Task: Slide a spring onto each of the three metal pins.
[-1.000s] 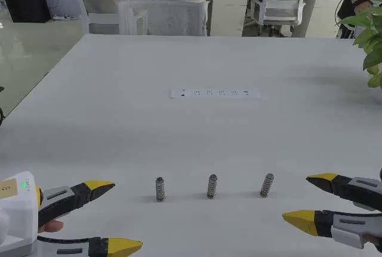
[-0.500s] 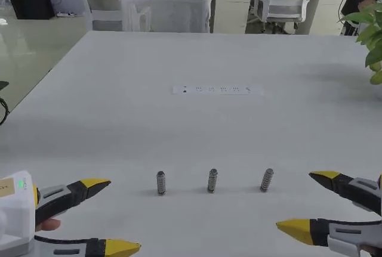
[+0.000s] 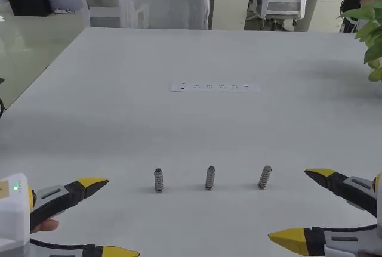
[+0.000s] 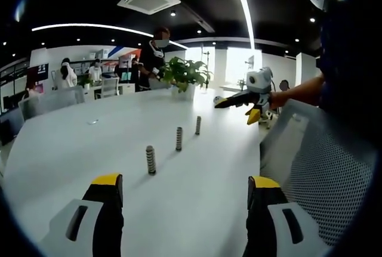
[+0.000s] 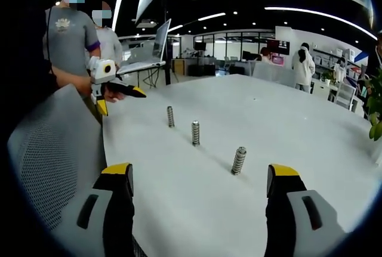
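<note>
Presently, 3 springs (image 3: 210, 177) stood in a spaced row on worktop (image 3: 197, 132). L hand-held gripper (image 3: 122, 216) & R hand-held gripper (image 3: 287, 204) flanked row, jaws wide, empty.

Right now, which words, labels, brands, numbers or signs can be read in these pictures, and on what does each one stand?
No text is readable in any view.
Power strip in the middle of the table: small dark marks, too small to read.
Grey shirt of a person standing in the right gripper view: pale emblem, too blurred to read.
</note>
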`<action>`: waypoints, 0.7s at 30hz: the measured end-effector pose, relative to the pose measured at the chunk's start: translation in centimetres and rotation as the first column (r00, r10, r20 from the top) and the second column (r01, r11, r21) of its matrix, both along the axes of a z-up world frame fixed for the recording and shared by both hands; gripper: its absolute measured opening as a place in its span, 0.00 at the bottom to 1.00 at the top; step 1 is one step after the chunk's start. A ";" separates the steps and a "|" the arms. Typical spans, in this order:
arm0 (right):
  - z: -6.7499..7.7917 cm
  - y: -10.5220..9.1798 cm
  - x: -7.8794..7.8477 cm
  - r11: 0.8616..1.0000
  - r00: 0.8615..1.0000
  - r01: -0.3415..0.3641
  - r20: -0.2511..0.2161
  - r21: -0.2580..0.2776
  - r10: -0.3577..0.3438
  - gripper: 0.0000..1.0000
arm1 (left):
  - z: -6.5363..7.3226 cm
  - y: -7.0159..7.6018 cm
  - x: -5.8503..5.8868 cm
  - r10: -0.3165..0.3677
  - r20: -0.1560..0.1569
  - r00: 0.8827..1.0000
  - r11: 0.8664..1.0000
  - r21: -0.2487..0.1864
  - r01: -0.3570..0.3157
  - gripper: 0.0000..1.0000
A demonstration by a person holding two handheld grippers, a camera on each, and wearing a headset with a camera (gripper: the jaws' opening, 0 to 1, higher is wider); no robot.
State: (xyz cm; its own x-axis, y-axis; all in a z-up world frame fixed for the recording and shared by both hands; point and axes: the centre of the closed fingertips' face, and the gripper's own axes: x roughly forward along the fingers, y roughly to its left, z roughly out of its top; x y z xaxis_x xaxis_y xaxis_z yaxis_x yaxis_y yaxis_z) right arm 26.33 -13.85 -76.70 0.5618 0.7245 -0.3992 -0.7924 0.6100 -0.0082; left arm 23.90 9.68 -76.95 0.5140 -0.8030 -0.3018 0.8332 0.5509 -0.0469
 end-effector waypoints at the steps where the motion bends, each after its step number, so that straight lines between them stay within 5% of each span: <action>1: 0.0 0.0 -0.1 1.000 1.000 -0.001 0.002 -0.004 0.001 0.94 | 0.0 0.0 0.0 0.000 0.001 1.000 1.000 -0.001 0.000 0.84; 21: -0.1 -0.4 -0.2 1.000 1.000 0.004 0.004 0.006 -0.004 0.99 | 0.0 -0.9 0.3 0.016 -0.012 1.000 1.000 -0.017 -0.016 0.92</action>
State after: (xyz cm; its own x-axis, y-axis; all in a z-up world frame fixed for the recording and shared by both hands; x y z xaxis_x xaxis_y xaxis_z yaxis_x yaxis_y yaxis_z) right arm 26.11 -14.26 -76.76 0.5663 0.7245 -0.3929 -0.7900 0.6131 -0.0080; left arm 24.15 8.74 -76.99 0.5232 -0.7998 -0.2941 0.8237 0.5632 -0.0661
